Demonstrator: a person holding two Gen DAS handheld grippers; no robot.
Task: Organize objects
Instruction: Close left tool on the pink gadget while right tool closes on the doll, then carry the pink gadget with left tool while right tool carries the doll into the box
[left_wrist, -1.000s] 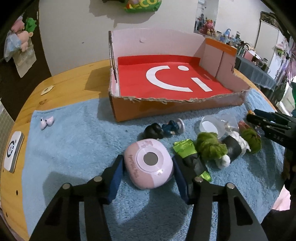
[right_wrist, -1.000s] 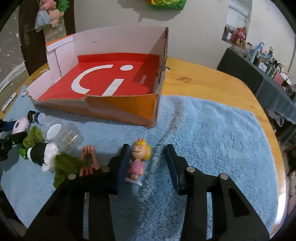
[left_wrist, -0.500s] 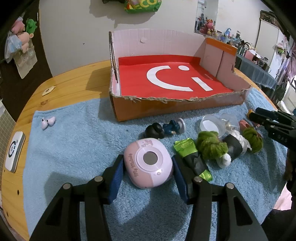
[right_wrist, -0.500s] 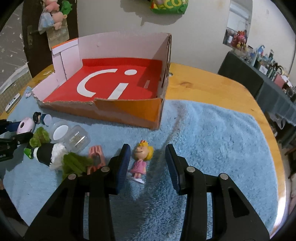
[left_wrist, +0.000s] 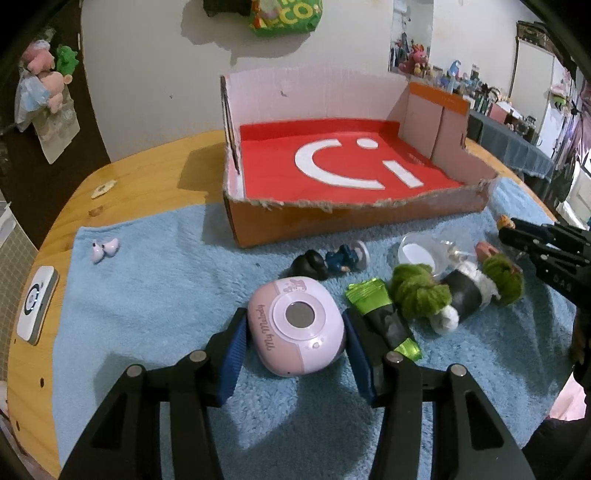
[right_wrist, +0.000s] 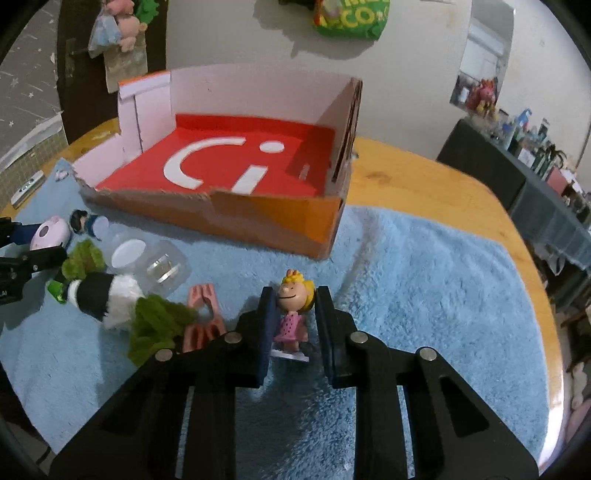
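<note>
Left gripper: fingers set around pink My Melody gadget, pads at or just off its sides; contact cannot be told; gadget rests on blue towel near its front edge.

Right gripper: jaws narrowed onto blonde girl figurine, pads touching her head both sides; figurine upright, base on towel mid-front.

Orange cardboard tray, red floor, sits at towel's far edge.

Green-haired doll and clear jar lie between grippers.
</note>
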